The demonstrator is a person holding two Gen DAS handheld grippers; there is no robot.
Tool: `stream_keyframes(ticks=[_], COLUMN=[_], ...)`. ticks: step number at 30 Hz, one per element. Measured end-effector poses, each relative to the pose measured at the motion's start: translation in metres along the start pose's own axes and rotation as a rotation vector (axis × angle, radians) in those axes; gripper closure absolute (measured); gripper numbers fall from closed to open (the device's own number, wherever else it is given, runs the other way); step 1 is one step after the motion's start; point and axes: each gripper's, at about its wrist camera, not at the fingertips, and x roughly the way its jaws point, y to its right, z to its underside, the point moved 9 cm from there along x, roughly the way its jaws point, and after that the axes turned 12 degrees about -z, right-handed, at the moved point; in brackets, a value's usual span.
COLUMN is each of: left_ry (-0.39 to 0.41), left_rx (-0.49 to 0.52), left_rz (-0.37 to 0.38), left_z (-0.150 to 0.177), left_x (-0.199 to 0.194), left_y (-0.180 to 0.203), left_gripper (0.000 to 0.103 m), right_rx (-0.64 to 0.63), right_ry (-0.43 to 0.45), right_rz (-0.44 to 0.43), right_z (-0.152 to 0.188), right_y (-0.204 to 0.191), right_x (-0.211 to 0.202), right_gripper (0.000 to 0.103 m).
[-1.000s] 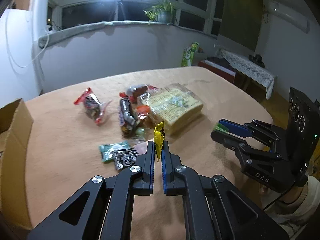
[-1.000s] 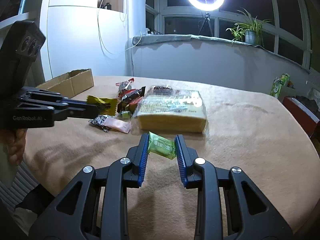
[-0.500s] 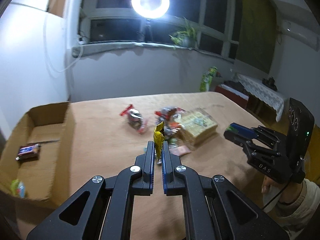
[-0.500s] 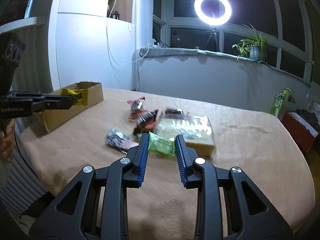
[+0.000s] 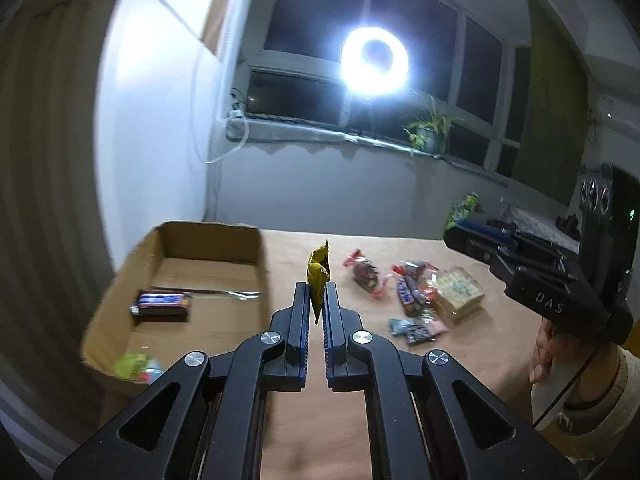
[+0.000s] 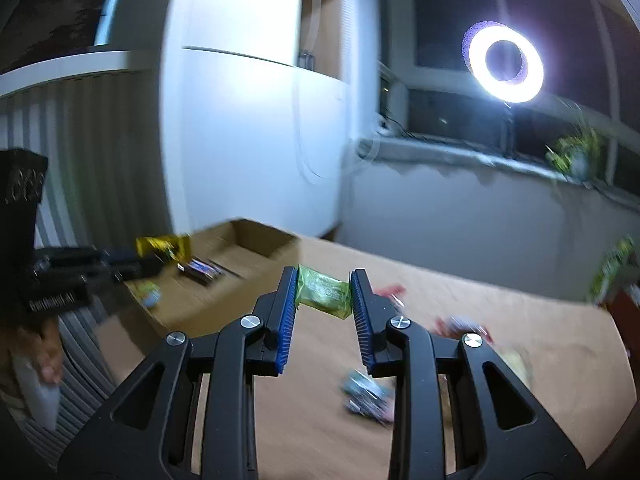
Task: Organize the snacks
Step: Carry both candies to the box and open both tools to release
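Note:
My left gripper point(image 5: 317, 300) is shut on a yellow snack packet point(image 5: 318, 276) and holds it in the air just right of the open cardboard box point(image 5: 124, 268). The box holds a dark chocolate bar point(image 5: 162, 304) and a green-wrapped sweet point(image 5: 134, 366). My right gripper point(image 6: 323, 294) is shut on a green snack packet point(image 6: 322, 291), held above the table near the box's corner point(image 6: 248, 232). The left gripper with the yellow packet point(image 6: 162, 246) shows over the box in the right wrist view.
A pile of loose snacks point(image 5: 412, 292) and a bagged block of crackers point(image 5: 458, 294) lie on the tan table point(image 5: 480, 352). A ring light point(image 5: 374, 60) and a plant point(image 5: 426, 132) stand at the window. A white cabinet point(image 6: 248, 128) stands behind the box.
Both grippers have swung left from the snack pile toward the cardboard box, each still holding its packet. The box is now closer and larger in both views.

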Motion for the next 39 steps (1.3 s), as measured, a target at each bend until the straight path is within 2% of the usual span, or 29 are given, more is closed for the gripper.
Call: stream_keyframes(ticks=[6,12,23,32,33,35,36,37,38,39], left_ry=[0.008,0.009,-0.021,-0.09,-0.101,-0.119,-0.117,-0.103,-0.087,-0.084], left_rx=[-0.029,-0.035,-0.059,-0.048,-0.044,-0.035,-0.029,-0.028,-0.033,-0.04], left_rz=[-0.026,-0.038,-0.063,-0.108,-0.135,-0.201,-0.243,-0.269,-0.281,-0.284], left_z=[0.002,0.003,0.014,0.022,0.024,0.027,0.028,0.026,0.025,0.023], left_x=[-0.004,-0.005,0.006,0.041,0.044,0.047,0.046,0.043,0.039,0.035], left_y=[-0.031,-0.049,-0.079,-0.096,-0.099,-0.108,-0.112,-0.115,-0.117,-0.118], left_gripper=[0.098,0.098,0.098,0.098,0.094,0.068,0.042,0.031,0.03,0.03], right_rx=[-0.067,-0.104,-0.116,-0.112,-0.106,-0.091,-0.092,-0.09,-0.082,-0.073], right_ry=[-0.009,-0.014,-0.027,-0.062,-0.084,-0.155,-0.152,-0.136,-0.122,-0.111], right_rz=[-0.075,-0.114,-0.129,-0.181,-0.194,-0.225,-0.221,-0.211,-0.206,-0.202], right_z=[-0.023,-0.033,-0.037,-0.037,-0.035,-0.026,-0.024,-0.024,-0.024,-0.023], right_y=[-0.058,-0.089,-0.098,-0.094,-0.093,-0.092,-0.09,-0.088,-0.085,-0.083], right_x=[0.042,0.069,0.095,0.151,0.162,0.181,0.182,0.18,0.176,0.172], right_gripper=[0.075,0.075,0.075,0.074,0.072,0.055,0.053,0.046,0.04,0.039])
